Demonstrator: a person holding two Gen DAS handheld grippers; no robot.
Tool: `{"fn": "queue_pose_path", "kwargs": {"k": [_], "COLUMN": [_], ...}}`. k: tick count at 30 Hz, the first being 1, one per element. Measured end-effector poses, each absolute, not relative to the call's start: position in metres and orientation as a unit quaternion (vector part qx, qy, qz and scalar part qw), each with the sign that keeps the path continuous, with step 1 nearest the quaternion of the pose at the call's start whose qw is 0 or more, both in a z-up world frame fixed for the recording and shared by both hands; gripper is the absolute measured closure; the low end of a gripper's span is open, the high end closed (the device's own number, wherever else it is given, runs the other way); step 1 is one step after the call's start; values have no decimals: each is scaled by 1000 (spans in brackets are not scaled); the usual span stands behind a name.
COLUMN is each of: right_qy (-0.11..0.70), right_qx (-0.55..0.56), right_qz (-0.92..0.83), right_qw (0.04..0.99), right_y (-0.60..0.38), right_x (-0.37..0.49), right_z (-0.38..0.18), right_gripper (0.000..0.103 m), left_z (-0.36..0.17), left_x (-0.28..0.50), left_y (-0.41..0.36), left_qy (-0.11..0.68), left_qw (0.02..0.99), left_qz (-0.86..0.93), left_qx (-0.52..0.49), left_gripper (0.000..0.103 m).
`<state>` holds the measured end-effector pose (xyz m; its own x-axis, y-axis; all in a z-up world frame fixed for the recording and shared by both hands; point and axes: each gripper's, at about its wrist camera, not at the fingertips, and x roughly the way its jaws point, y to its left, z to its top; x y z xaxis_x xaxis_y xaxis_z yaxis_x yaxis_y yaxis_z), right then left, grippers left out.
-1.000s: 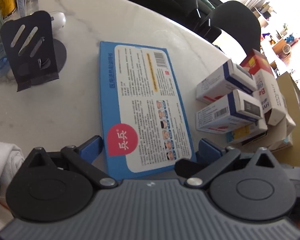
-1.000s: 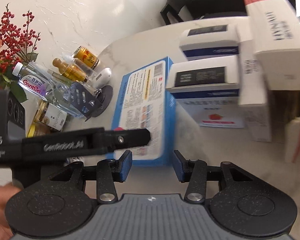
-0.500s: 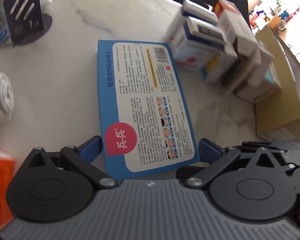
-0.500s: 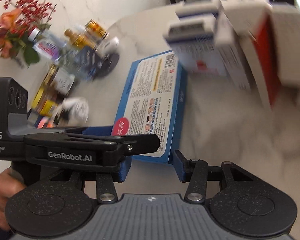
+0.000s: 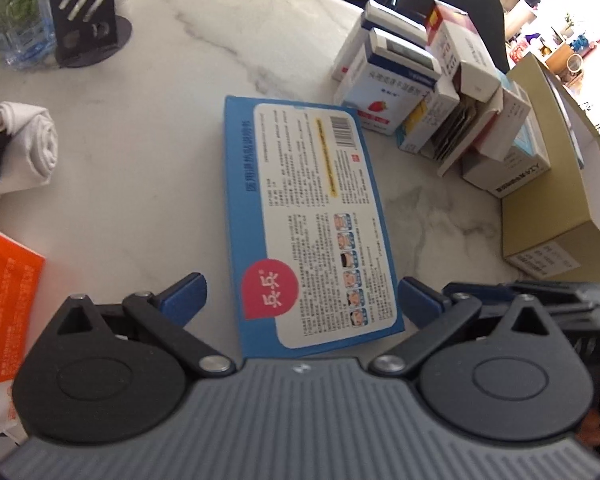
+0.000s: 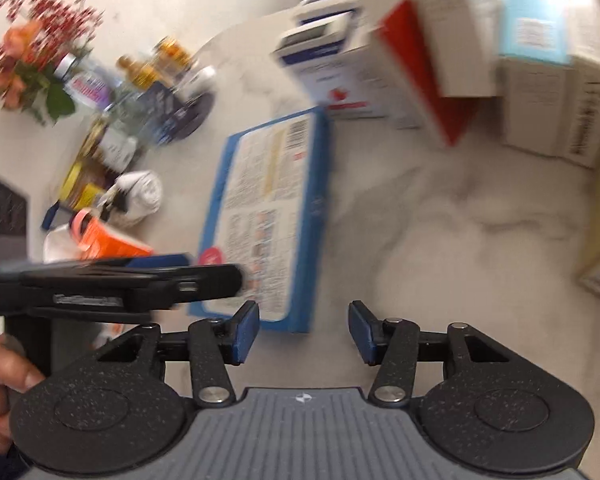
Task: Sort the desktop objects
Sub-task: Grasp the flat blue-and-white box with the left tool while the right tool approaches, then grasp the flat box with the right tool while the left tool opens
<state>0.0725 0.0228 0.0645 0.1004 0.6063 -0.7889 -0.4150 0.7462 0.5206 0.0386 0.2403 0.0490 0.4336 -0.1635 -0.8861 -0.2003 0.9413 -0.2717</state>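
The blue box (image 5: pixel 312 216) lay flat beside the carton stack (image 5: pixel 428 92), looking light and stiff. My left gripper (image 5: pixel 302 300) straddled its near end, unclamped; my right gripper (image 6: pixel 304 330) was opening, empty.

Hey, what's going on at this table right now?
A person holds a gripper in each hand over a marble table being sorted. The left gripper straddles a flat blue box, jaws wide and not touching it. The right gripper is empty, its jaws opening beside the box. Stacked medicine boxes stand behind it.
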Motion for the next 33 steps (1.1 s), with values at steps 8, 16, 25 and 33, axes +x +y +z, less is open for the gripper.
{"fn": "queue_pose_path", "kwargs": {"k": [8,16,25,33], "right_qy": [584,612,616,615], "right_qx": [138,138,141,157], "right_qz": [326,316,346,360], "right_qw": [731,712,694,684], "right_y": [17,56,74,75], "right_x": [95,119,116,113], "right_z": [60,44,48,63], "right_gripper": [47,42,38,38], "left_z": [55,46,43,50], "left_x": [29,35,24,10], "left_y": [206,184,190,231], "left_qy": [531,531,510,490], "left_qw": [847,847,860,868], "left_qz": [1,4,-27,-51], "left_qx": [-31,-11,12,-65], "left_gripper": [0,0,0,0]}}
